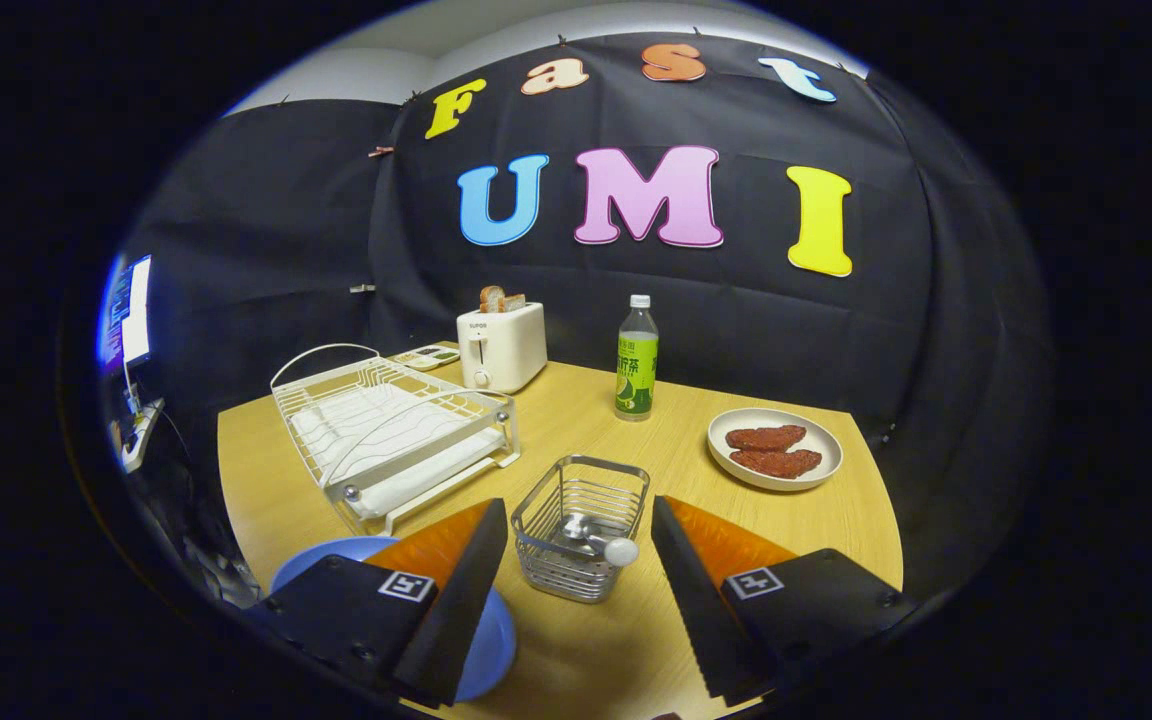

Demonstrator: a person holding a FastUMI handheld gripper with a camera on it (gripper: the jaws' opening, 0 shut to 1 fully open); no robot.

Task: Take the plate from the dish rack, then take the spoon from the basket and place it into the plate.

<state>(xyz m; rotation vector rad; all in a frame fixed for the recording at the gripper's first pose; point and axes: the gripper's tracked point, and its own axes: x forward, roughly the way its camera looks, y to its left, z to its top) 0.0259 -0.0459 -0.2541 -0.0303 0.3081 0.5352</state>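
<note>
Spoon [591, 538] lies in the wire basket [581, 525], handle end toward the right finger; gripper [579, 560] level, fingers spread wide, flanking basket; blue plate [481, 625] under left finger.

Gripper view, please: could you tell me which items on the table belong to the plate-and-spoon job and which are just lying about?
Job:
open gripper
blue round plate under one finger
white wire dish rack
metal wire basket
metal spoon inside it

Lying about:
cream toaster
green-labelled bottle
white plate of brown patties
</note>
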